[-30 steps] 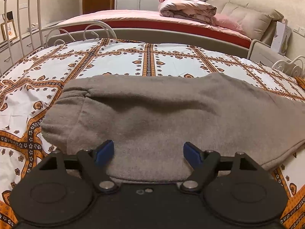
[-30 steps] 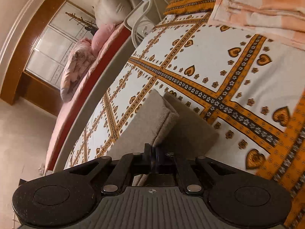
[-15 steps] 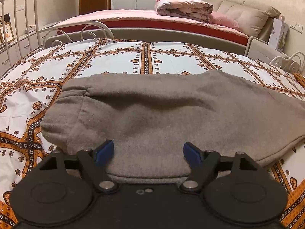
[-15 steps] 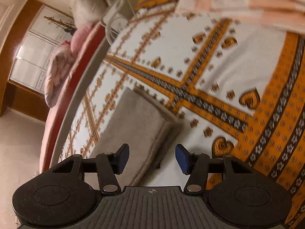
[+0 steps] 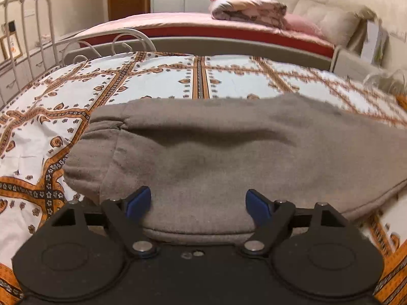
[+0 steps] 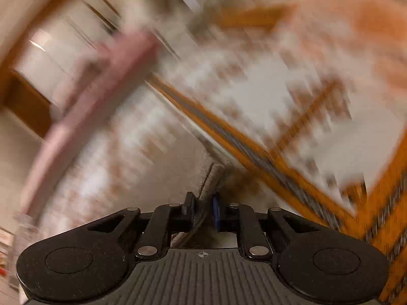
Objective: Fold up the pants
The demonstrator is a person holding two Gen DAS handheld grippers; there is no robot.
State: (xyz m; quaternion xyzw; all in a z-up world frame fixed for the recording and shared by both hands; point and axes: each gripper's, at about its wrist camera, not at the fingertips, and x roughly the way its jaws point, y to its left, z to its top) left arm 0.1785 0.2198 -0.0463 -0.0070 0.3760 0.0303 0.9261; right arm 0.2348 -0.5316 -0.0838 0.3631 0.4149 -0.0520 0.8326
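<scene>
The grey-brown pants [image 5: 216, 157] lie flat across the patterned bedspread [image 5: 152, 81], waistband end at the left, leg running off to the right. My left gripper [image 5: 198, 202] is open and empty, its blue pads over the near edge of the pants. In the right wrist view, which is heavily motion-blurred, my right gripper [image 6: 203, 209] is shut on a fold of the pants' leg end [image 6: 212, 180], with the cloth pinched between the jaws.
A white metal bed frame [image 5: 30, 40] stands at the left. A second bed with pink bedding [image 5: 244, 7] and pillows lies behind. Folded orange-pink cloth [image 6: 356, 25] shows blurred at the right wrist view's top right.
My right gripper opened half a second ago, then closed again on the pants' leg end and is now swinging fast. My left gripper stayed open and shifted slightly.
</scene>
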